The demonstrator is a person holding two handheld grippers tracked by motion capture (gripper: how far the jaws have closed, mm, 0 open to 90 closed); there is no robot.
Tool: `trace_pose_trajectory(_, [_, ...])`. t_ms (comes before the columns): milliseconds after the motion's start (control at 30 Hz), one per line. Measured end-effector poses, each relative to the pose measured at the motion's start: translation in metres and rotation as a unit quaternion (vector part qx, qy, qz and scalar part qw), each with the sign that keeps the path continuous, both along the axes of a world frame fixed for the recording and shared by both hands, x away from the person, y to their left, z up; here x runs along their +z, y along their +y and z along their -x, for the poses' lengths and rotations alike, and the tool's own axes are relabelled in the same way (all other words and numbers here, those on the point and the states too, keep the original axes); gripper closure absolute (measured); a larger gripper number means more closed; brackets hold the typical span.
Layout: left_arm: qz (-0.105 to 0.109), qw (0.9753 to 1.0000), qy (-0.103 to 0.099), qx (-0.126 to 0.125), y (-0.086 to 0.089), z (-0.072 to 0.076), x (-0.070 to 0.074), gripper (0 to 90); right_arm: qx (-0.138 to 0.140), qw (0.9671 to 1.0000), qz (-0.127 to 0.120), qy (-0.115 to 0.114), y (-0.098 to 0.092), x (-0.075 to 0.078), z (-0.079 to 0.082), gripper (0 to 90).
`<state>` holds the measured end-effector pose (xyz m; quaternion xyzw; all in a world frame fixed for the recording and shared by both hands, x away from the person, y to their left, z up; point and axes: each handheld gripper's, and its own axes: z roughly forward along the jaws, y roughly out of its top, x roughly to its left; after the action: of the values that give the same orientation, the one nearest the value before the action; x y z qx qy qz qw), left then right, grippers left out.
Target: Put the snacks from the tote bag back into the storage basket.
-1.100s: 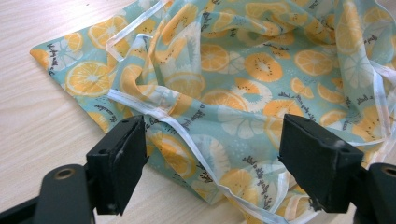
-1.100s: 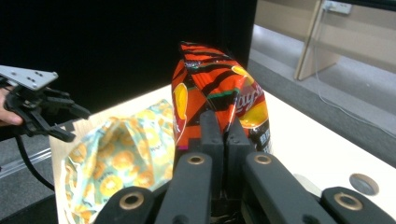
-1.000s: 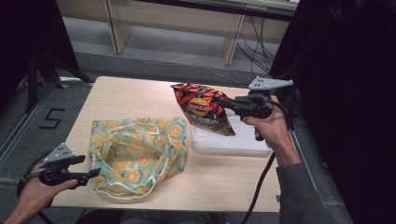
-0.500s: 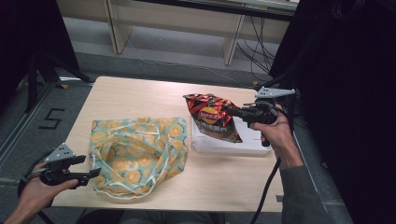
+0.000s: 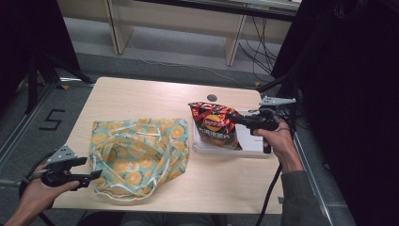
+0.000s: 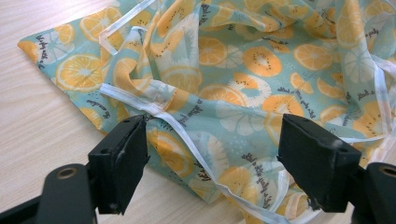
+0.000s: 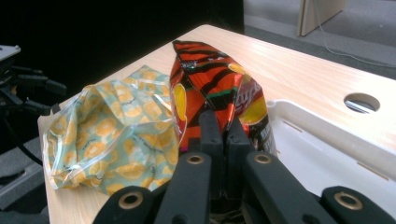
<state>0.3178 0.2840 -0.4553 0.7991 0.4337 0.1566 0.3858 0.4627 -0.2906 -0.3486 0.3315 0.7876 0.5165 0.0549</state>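
Note:
A red and orange chip bag [image 5: 215, 125] [image 7: 215, 93] hangs over the left part of a white tray [image 5: 250, 141] [image 7: 327, 154]. My right gripper [image 5: 231, 119] [image 7: 225, 135] is shut on the bag's edge, pinching the foil between its jaws. A crumpled cloth bag [image 5: 139, 153] [image 6: 243, 79] [image 7: 107, 130] printed with orange slices on teal lies flat on the table's left half, its white handles loose on top. My left gripper [image 5: 96, 174] [image 6: 212, 163] stands open at the cloth bag's near left edge, the hem lying between its jaws.
The light wooden table [image 5: 141, 96] has a round cable hole [image 5: 211, 98] [image 7: 360, 102] behind the tray. Grey floor and desk legs [image 5: 233, 44] lie beyond the far edge. A dark curtain [image 5: 348, 94] stands to the right.
My right gripper has carried the chip bag toward me and lower, from above the tray's far side to its left part. The left gripper has hardly moved.

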Motion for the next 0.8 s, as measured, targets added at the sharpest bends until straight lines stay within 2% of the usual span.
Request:
trace_pose_trajectory(33, [-0.001,1.0000,0.001,0.000,0.000,0.000,0.000,23.6,-0.003,1.0000,0.002,0.006,-0.002,-0.001,0.000,90.0])
trace_pose_trajectory(67, [-0.002,1.0000,0.003,0.000,0.000,0.000,0.001,23.6,-0.002,1.0000,0.008,-0.004,-0.005,-0.002,-0.001,90.0])
trace_pose_trajectory(100, [-0.003,1.0000,0.002,0.000,0.000,0.000,0.001,23.6,-0.011,0.9999,0.001,0.008,-0.007,-0.003,0.000,90.0])
trace_pose_trajectory(133, [-0.004,1.0000,0.002,-0.001,0.000,0.000,0.001,23.6,-0.013,0.9998,-0.002,0.013,-0.009,-0.003,0.001,90.0])
trace_pose_trajectory(167, [-0.003,1.0000,0.001,-0.001,0.000,0.000,0.001,23.6,-0.017,0.9998,-0.003,0.007,-0.012,-0.006,0.000,90.0])
trace_pose_trajectory(233, [-0.003,1.0000,0.003,-0.001,0.000,0.000,0.001,23.8,-0.027,0.9993,-0.010,0.023,-0.018,-0.007,0.001,90.0])
trace_pose_trajectory(333, [-0.005,1.0000,0.003,-0.001,0.000,0.000,0.000,24.1,-0.032,0.9991,-0.011,0.027,-0.027,-0.011,-0.002,89.6])
trace_pose_trajectory(367, [-0.005,1.0000,0.002,-0.001,-0.001,0.000,0.000,24.1,-0.042,0.9988,-0.013,0.024,-0.030,-0.014,-0.002,89.4])
trace_pose_trajectory(433, [-0.006,1.0000,0.002,-0.003,-0.001,0.000,0.000,24.2,-0.048,0.9980,-0.012,0.041,-0.035,-0.014,-0.002,88.7])
trace_pose_trajectory(500, [-0.006,1.0000,0.001,-0.002,-0.001,0.000,0.000,24.3,-0.056,0.9979,-0.006,0.032,-0.042,-0.015,-0.004,88.0])
trace_pose_trajectory(533, [-0.002,1.0000,-0.006,0.001,-0.001,0.000,-0.001,24.3,-0.062,0.9970,-0.006,0.045,-0.043,-0.016,-0.004,87.9])
trace_pose_trajectory(567, [-0.002,1.0000,-0.005,0.001,-0.001,0.000,-0.001,24.3,-0.067,0.9973,0.000,0.029,-0.045,-0.017,-0.006,87.9])
trace_pose_trajectory(600, [0.007,0.9999,-0.006,0.007,-0.003,0.000,-0.002,24.3,-0.072,0.9960,-0.008,0.051,-0.043,-0.017,-0.004,87.9])
trace_pose_trajectory(633, [0.006,0.9999,-0.006,0.006,-0.003,0.000,-0.002,24.3,-0.075,0.9958,-0.007,0.053,-0.044,-0.018,-0.005,87.9])
trace_pose_trajectory(667, [-0.009,1.0000,0.000,-0.001,-0.001,0.000,0.000,24.4,-0.075,0.9964,-0.003,0.038,-0.045,-0.019,-0.006,87.7])
trace_pose_trajectory(700, [-0.007,1.0000,0.000,0.000,-0.001,0.000,0.000,24.4,-0.081,0.9965,0.001,0.023,-0.047,-0.021,-0.008,87.2])
trace_pose_trajectory(733, [-0.003,1.0000,-0.002,0.002,-0.002,0.000,0.000,24.4,-0.092,0.9945,-0.008,0.049,-0.045,-0.019,-0.006,86.7])
trace_pose_trajectory(800, [0.001,1.0000,-0.002,0.005,-0.003,0.000,-0.001,24.5,-0.097,0.9948,-0.001,0.031,-0.047,-0.020,-0.009,84.5])
